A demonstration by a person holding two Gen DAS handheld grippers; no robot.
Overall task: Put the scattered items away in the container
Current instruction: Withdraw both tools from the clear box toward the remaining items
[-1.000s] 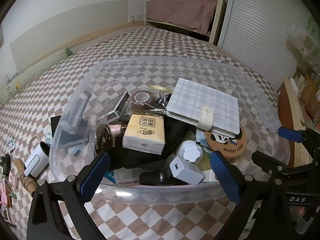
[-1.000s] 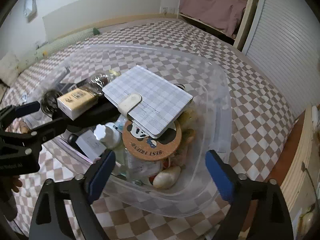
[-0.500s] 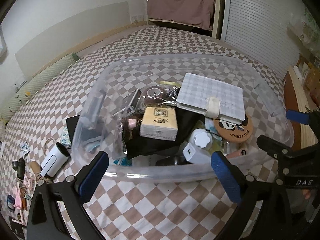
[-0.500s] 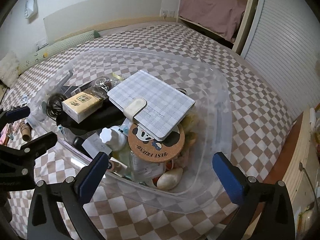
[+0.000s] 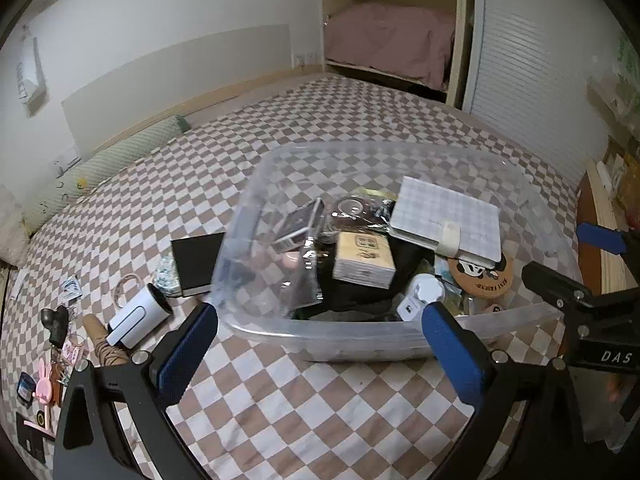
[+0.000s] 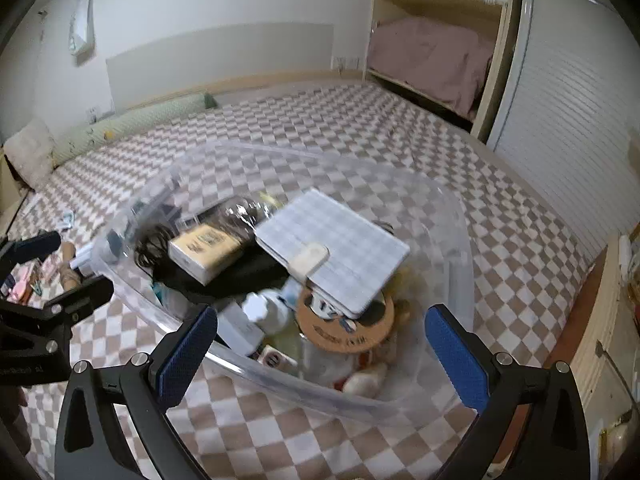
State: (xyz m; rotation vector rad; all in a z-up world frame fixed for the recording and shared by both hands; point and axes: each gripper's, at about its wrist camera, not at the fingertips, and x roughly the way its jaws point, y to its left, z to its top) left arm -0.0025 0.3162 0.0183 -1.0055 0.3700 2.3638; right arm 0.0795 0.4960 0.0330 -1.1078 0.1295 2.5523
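Clear plastic tub (image 5: pixel 360 336) on brown-and-white checked bedcover (image 5: pixel 312 408), already well filled: grey checked notebook with cream strap (image 5: pixel 448 216) on top, tan printed box (image 5: pixel 364 258) beside it, round cork coaster with panda print (image 5: pixel 480 276) under notebook's near edge, white lobed bottle cap (image 5: pixel 427 290), white plug adapter (image 5: pixel 410 307), black fabric beneath. Much of the tidying judged done.

Still outside, left of tub: black flat notebook (image 5: pixel 196 258) touching tub wall, white cylindrical gadget (image 5: pixel 136 316) just beside it, thin ring-shaped bracelet (image 5: pixel 126 286), small packets (image 5: pixel 72 286), black small gadget (image 5: pixel 56 322), brown twine spool (image 5: pixel 106 350), pink rabbit-shaped trinket (image 5: pixel 43 384) among bits near frame edge. Several pickups left, by estimate.

Left gripper (image 5: pixel 316 354): blue pads wide apart, nothing between, hanging short of tub's near wall. Right gripper (image 6: pixel 320 354): jaws just opened to full spread, empty, above tub's near right corner; pale rounded item (image 6: pixel 366 380) and cork coaster below it inside tub.

Around: green bolster (image 5: pixel 100 168) along wall, alcove with pink bedding (image 5: pixel 388 44), white slatted door (image 5: pixel 532 92), wooden ledge (image 5: pixel 600 240) at right. Nothing blocking leftover items; tub wall between left gripper and nearest ones. Frames blurred in places.
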